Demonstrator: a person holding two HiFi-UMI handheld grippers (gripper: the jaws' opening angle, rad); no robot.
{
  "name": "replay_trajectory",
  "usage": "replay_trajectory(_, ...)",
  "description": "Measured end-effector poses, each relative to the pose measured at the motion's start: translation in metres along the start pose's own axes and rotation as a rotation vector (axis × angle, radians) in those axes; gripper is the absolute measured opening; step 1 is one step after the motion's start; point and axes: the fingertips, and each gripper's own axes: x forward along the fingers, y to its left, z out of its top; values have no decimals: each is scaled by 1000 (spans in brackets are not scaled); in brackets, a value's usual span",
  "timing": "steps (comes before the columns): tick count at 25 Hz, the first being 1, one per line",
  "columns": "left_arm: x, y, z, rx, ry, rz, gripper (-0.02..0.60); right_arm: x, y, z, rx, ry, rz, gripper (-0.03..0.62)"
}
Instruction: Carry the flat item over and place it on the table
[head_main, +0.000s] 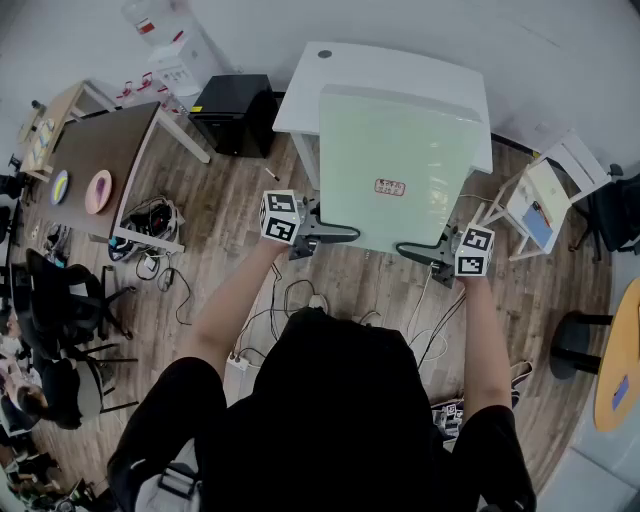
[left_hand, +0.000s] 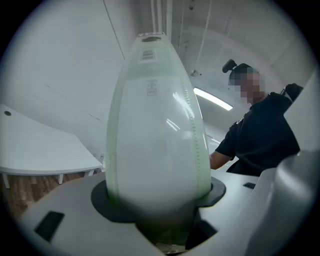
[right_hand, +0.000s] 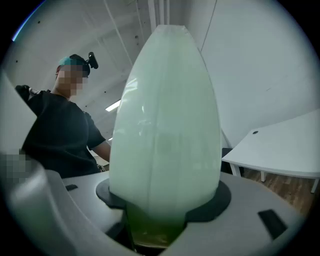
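The flat panel, pale green and roughly square, hangs level between the two grippers in front of the person. In the head view its far part overlaps the white table; whether it touches the tabletop cannot be told.

At the far left stands a brown table with a pink disc lying on it. Next to the right is a black box on the wooden floor, just beside the white table's left end.

The left gripper points level, with its jaws clamped on the panel's near left corner. In the left gripper view the panel's edge fills the gap between the pads, and the white table shows lower, off to the left.

A small red-and-white label sits on the panel's upper face (its print is too small to read). Below the panel, cables lie across the floor.

The right gripper is also level, and its jaws are closed on the near right corner. The right gripper view shows green panel wedged between the pads. A round wooden table is cut off by the right edge.
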Motion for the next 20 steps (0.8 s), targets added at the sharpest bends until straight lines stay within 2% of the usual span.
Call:
replay_trajectory(6, 17, 1, -8, 6, -3, 3, 298, -16, -4, -11, 0, -4, 13, 311)
replay_trajectory(14, 36, 5, -19, -50, -46, 14, 298, -35, -7, -20, 19, 4, 33, 313)
replay_trajectory(20, 12, 12, -22, -84, -62, 24, 298, -10, -14, -19, 53, 2, 41, 311)
